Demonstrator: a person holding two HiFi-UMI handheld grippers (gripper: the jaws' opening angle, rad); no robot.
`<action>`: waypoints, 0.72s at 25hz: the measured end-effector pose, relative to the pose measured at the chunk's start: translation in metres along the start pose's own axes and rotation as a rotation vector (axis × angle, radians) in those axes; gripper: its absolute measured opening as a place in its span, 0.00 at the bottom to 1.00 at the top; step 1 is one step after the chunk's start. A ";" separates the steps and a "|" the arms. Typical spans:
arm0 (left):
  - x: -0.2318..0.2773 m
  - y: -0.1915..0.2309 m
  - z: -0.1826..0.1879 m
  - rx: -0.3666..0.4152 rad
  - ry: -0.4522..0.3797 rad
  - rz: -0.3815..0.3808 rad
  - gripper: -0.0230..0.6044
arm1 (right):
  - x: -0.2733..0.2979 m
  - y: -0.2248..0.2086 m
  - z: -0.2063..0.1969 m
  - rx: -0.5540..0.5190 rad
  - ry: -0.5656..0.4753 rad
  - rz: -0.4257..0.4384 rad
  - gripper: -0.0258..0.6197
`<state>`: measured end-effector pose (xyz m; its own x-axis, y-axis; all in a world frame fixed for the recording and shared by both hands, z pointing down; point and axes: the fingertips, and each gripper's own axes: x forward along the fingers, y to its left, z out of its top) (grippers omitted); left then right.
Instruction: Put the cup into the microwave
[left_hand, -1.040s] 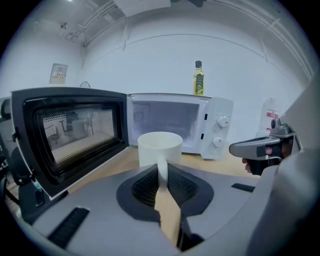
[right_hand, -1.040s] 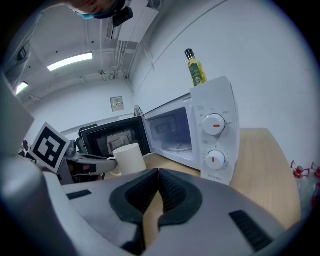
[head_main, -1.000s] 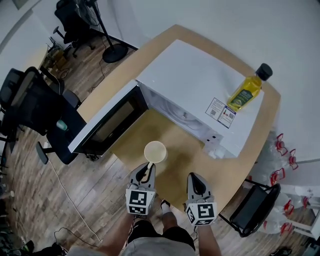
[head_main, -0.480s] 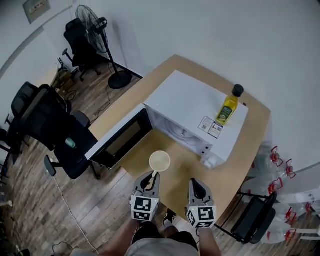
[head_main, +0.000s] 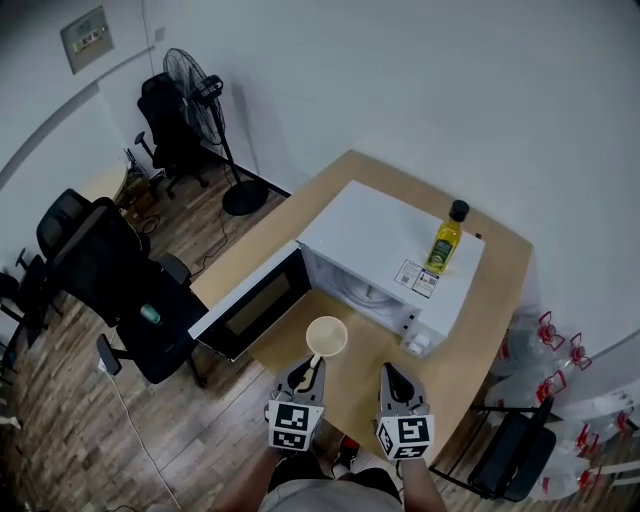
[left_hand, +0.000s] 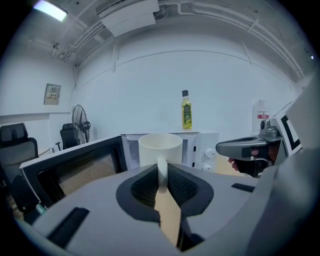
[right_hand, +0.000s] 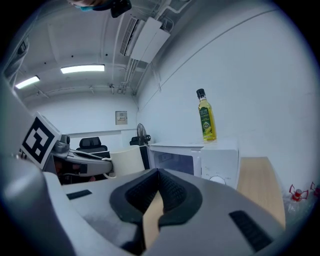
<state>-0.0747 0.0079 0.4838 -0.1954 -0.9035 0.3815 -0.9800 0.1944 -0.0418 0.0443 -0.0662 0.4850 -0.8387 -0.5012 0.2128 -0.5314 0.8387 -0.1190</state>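
A cream cup (head_main: 327, 336) hangs above the wooden table (head_main: 495, 290), in front of the white microwave (head_main: 385, 240), whose door (head_main: 255, 305) stands open to the left. My left gripper (head_main: 313, 363) is shut on the cup's handle (left_hand: 162, 170), and the cup (left_hand: 160, 148) stays upright beyond the pads. Just to the right, my right gripper (head_main: 389, 371) is held at about the same height with its jaws shut and nothing between them. From the right gripper view the cup (right_hand: 127, 160) shows at the left and the microwave (right_hand: 200, 159) ahead.
A yellow oil bottle (head_main: 445, 240) stands on top of the microwave. Black office chairs (head_main: 120, 285) and a standing fan (head_main: 195, 85) are on the floor to the left. A black chair (head_main: 515, 450) and several water jugs (head_main: 545, 345) sit at the right.
Both grippers have risen together, the cup still in the left one. The head view has pulled back, so the table and microwave look smaller and more of the room shows.
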 end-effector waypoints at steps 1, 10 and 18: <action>0.001 0.000 0.002 0.006 -0.002 -0.008 0.13 | 0.001 -0.001 0.003 -0.001 -0.005 -0.007 0.07; 0.036 0.017 0.016 0.038 -0.011 -0.100 0.13 | 0.029 -0.012 0.018 -0.007 -0.025 -0.100 0.07; 0.085 0.041 0.011 0.058 0.030 -0.195 0.13 | 0.064 -0.021 0.012 0.030 -0.009 -0.208 0.07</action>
<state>-0.1319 -0.0652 0.5043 -0.0015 -0.9098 0.4151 -0.9998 -0.0061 -0.0170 0.0008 -0.1184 0.4897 -0.7114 -0.6651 0.2271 -0.6966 0.7101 -0.1026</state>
